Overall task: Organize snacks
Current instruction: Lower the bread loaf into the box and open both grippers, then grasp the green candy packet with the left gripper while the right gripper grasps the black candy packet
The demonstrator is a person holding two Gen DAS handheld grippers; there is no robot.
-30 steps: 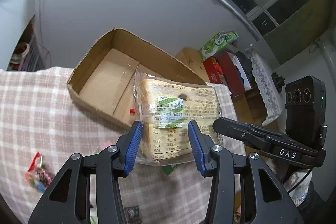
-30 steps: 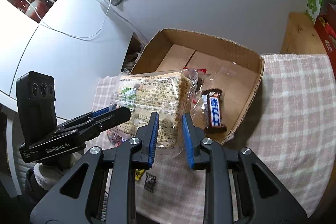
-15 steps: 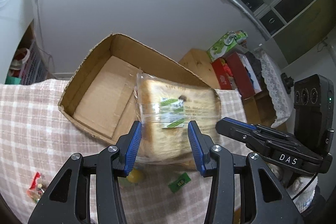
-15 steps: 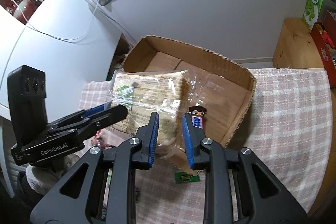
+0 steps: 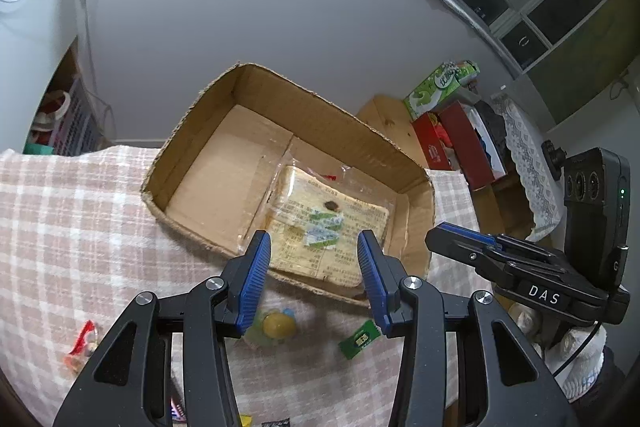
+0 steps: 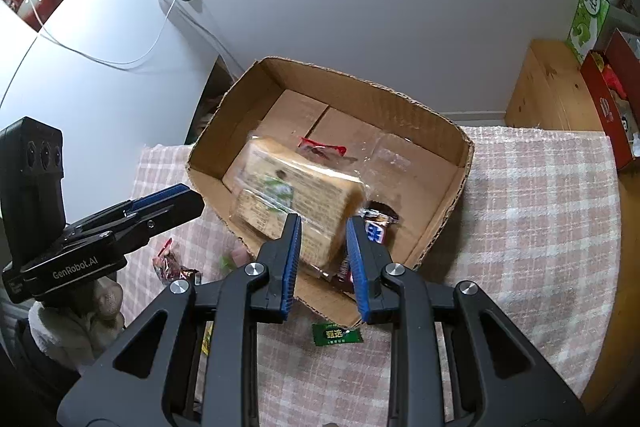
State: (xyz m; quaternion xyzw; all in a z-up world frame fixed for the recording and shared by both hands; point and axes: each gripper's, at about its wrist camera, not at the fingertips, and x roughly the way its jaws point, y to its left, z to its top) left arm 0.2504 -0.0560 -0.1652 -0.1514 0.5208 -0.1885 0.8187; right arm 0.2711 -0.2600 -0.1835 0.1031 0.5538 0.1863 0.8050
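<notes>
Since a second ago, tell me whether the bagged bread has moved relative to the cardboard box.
Yes. The bagged bread was over the cardboard box's near wall; it now sits lower, inside the box, against its near right corner.

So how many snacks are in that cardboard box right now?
2 clearly: the bagged bread in the middle of the cardboard box, and a chocolate bar beside it by the near wall. The red scrap behind the bread may be its tie; more could hide underneath.

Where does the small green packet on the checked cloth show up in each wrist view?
Left wrist: green packet lies low, right of centre, beside the left gripper's right finger.
Right wrist: green packet lies low, at centre, below the right gripper.
Shared landmark: the cardboard box, just beyond it.
</notes>
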